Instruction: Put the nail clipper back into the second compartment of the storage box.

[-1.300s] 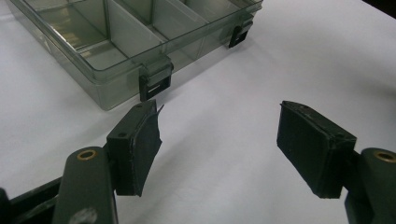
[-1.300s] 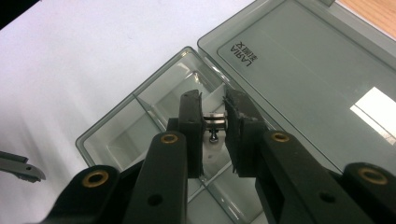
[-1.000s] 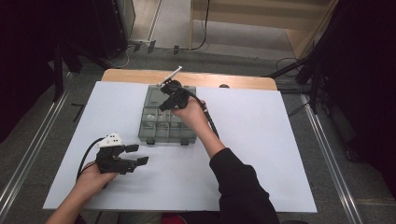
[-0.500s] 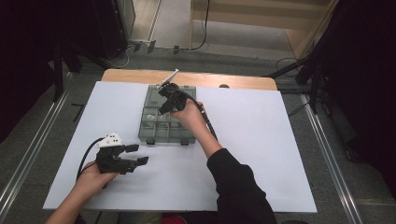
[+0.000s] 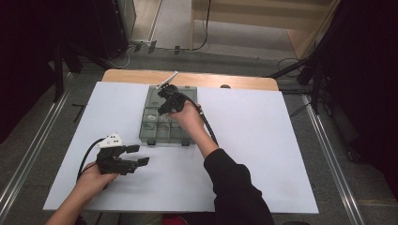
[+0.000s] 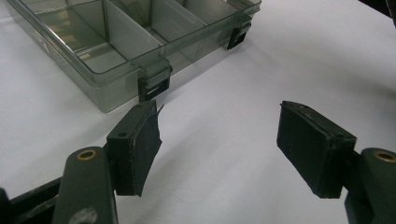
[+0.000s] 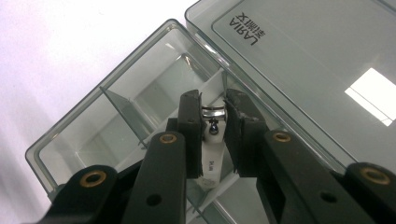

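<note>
Nail clipper (image 7: 211,135) pinched in the right gripper (image 7: 212,122) over the far compartments of the clear organizer box (image 5: 155,123) by the table's back edge, while the left gripper (image 6: 219,140) sits wide open near its front edge.

right gripper (image 5: 164,104) edged slightly farther over organizer box (image 5: 151,125)

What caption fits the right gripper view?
Right gripper shut on a nail clipper above the open organizer box.
</note>
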Available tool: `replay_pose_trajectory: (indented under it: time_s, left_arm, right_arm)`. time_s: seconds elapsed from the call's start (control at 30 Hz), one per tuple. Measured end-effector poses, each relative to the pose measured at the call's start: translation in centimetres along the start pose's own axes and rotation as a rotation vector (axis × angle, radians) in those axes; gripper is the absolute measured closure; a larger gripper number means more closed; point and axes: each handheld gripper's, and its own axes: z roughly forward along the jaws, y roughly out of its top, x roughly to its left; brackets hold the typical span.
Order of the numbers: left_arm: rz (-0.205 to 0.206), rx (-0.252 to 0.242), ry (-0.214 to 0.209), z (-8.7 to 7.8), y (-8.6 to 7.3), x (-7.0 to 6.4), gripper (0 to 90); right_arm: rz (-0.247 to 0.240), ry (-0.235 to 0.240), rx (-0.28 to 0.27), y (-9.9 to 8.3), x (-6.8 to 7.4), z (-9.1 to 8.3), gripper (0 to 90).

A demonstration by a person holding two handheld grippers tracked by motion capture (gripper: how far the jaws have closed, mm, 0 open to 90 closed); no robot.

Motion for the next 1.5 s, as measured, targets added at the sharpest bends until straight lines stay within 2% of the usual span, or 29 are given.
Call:
replay_pose_trajectory:
  time_s: [0.23,0.43,0.63,0.8,0.93,1.0,1.1,1.17,1.37,1.5]
  left_arm:
    - [0.001,-0.002,0.003,0.0,0.0,0.0,29.4]
    - [-0.013,0.001,0.002,-0.1,0.2,0.2,29.4]
    - [-0.026,0.006,0.018,-0.2,0.5,0.5,29.4]
    - [-0.046,0.015,0.024,-0.1,1.0,1.0,29.4]
    - [-0.057,0.026,0.039,0.0,1.4,1.5,29.4]
    - [-0.066,0.026,0.042,0.1,1.6,1.7,29.4]
    - [-0.067,0.035,0.030,0.2,1.8,2.0,29.1]
    - [-0.066,0.043,0.023,0.3,2.0,2.1,25.4]
    - [-0.075,0.039,0.015,0.3,2.7,2.4,25.3]
    - [-0.089,0.036,0.008,0.4,3.1,2.9,25.3]
  right_arm:
    - [-0.001,0.010,-0.033,-0.1,-0.2,-0.2,63.6]
    - [-0.005,0.058,-0.071,-0.5,-0.3,-1.1,54.3]
    - [-0.033,0.088,-0.150,-1.7,-0.5,-2.1,44.4]
    - [-0.059,0.099,-0.179,-2.7,-0.7,-3.0,37.7]
    - [-0.058,0.129,-0.216,-3.4,-1.0,-3.7,33.8]
    - [-0.057,0.126,-0.227,-3.8,-1.1,-4.1,32.2]
    - [-0.059,0.126,-0.244,-4.4,-1.2,-4.6,30.2]
    - [-0.056,0.136,-0.251,-4.8,-1.4,-4.9,28.9]
    - [-0.048,0.158,-0.242,-5.9,-1.9,-5.4,26.8]
    - [-0.039,0.152,-0.244,-6.5,-2.2,-5.7,26.3]
